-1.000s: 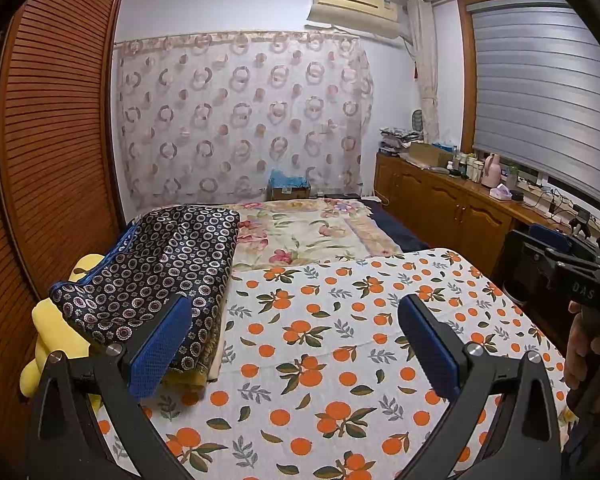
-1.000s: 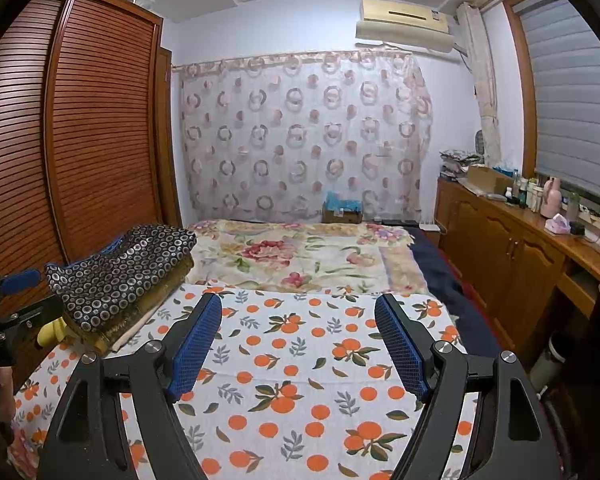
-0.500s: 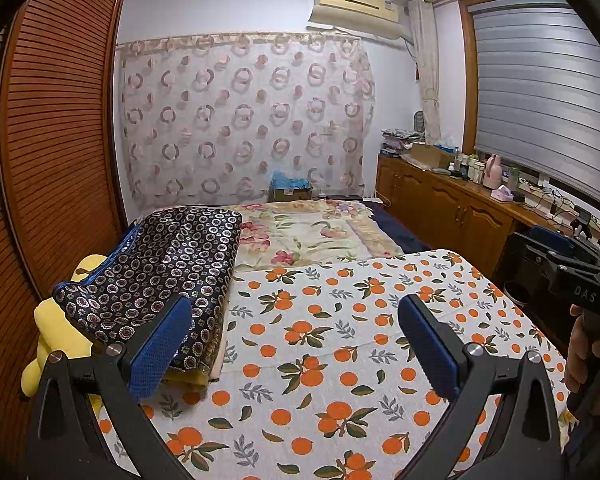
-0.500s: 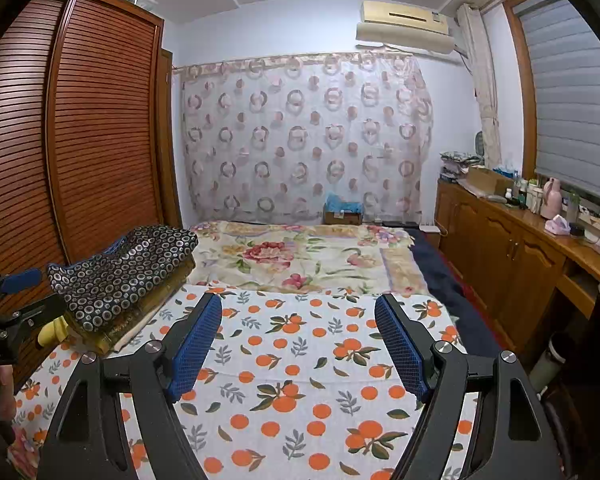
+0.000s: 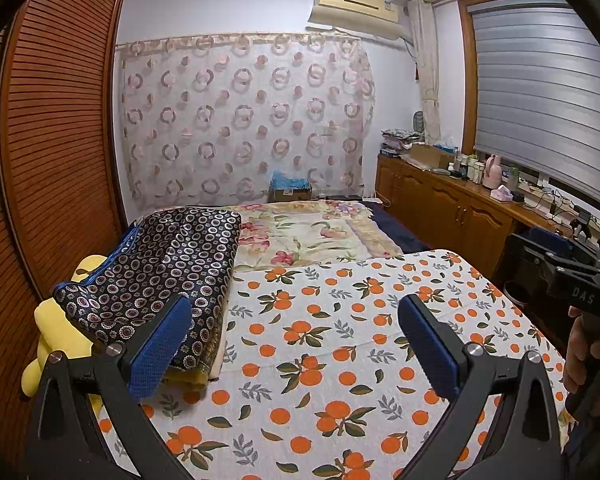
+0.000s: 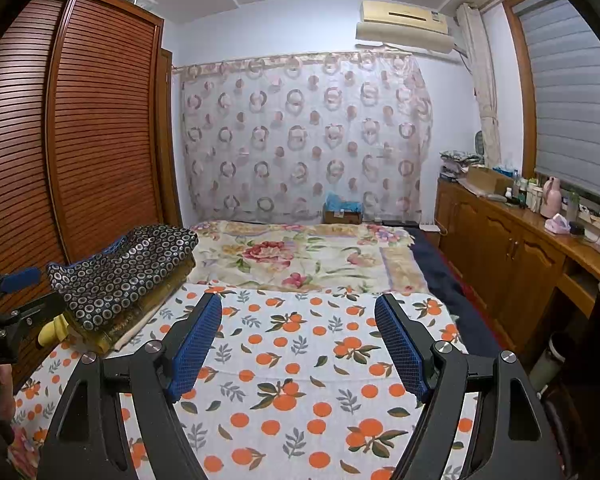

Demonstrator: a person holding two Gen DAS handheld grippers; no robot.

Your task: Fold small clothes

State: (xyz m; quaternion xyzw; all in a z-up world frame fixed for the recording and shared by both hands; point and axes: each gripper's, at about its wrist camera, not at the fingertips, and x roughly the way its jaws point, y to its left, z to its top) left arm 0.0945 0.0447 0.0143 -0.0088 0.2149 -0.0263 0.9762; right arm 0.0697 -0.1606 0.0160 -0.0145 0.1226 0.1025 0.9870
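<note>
Evidently nothing is in hand yet: left gripper (image 5: 294, 346) and right gripper (image 6: 298, 346) hover over the orange-print bedspread (image 5: 340, 320), jaws wide and empty. The folded circle-print garment (image 5: 160, 272) lies left; next needs an unfolded piece, none visible.

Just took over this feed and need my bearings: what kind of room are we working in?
A bedroom, almost certainly: a bed under an orange-print white sheet, a brown louvred wooden wardrobe beside it, and a cream wall-mounted air conditioner above a ring-patterned sheer curtain.
</note>
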